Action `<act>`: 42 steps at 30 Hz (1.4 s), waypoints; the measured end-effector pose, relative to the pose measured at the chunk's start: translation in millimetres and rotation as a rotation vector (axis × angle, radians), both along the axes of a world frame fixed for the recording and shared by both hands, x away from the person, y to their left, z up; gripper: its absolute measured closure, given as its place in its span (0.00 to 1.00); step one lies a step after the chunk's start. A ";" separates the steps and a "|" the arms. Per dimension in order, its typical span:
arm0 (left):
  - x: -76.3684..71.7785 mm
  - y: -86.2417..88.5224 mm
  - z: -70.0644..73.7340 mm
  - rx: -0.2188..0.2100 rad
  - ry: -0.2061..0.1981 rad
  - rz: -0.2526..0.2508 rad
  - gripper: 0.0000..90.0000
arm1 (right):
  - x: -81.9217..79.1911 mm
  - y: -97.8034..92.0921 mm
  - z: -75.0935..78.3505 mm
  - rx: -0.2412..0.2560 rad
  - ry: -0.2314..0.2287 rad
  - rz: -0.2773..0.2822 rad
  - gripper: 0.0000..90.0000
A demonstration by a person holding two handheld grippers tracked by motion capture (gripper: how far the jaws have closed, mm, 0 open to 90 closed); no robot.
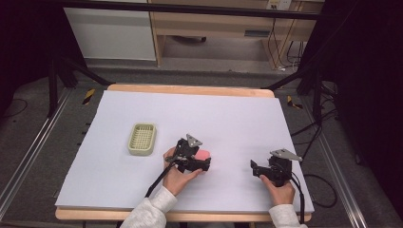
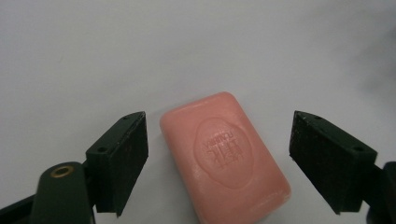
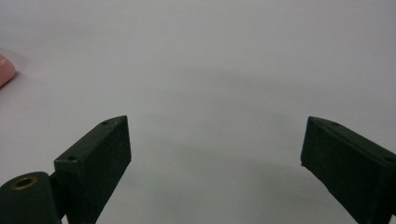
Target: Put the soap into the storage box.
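A pink bar of soap lies flat on the white table cover, stamped face up. My left gripper is open, one jaw on each side of the bar and neither touching it. From above, the soap peeks out behind the left gripper near the table's middle. My right gripper rests open at the front right with nothing between its jaws; in its own view the right gripper faces bare cover, and a sliver of the soap shows at the left edge.
A pale green slotted soap dish sits on the white cover to the left of my left gripper. Wooden table edges frame the cover. Black stands and cables surround the table.
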State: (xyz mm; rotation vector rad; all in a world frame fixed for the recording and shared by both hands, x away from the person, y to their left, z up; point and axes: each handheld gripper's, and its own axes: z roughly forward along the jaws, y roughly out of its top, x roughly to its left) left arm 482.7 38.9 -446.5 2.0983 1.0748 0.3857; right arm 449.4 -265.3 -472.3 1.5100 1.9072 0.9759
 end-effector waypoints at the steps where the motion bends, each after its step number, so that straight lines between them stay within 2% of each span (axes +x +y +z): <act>1: 0.0 0.0 0.0 0.000 0.000 0.000 0.21 | 0.0 0.0 0.0 0.001 0.000 0.000 0.10; 21: 7.9 -8.4 -13.1 0.056 0.040 0.022 0.21 | 0.5 0.8 -1.0 -0.006 0.007 0.008 0.10; 25: 8.4 -8.9 -14.6 0.044 0.053 0.026 0.26 | 0.6 1.0 -1.0 -0.006 0.008 0.009 0.10; 31: 9.2 -10.2 -16.9 0.037 0.071 0.035 0.26 | 0.5 1.2 -1.0 -0.006 0.009 0.009 0.10; 33: 8.3 -11.7 -17.9 0.056 0.068 0.029 0.25 | 0.6 1.3 -1.0 -0.005 0.010 0.011 0.10; 42: 8.6 -14.4 -22.9 0.073 0.090 0.029 0.25 | 0.9 1.2 -1.4 -0.012 0.009 0.017 0.10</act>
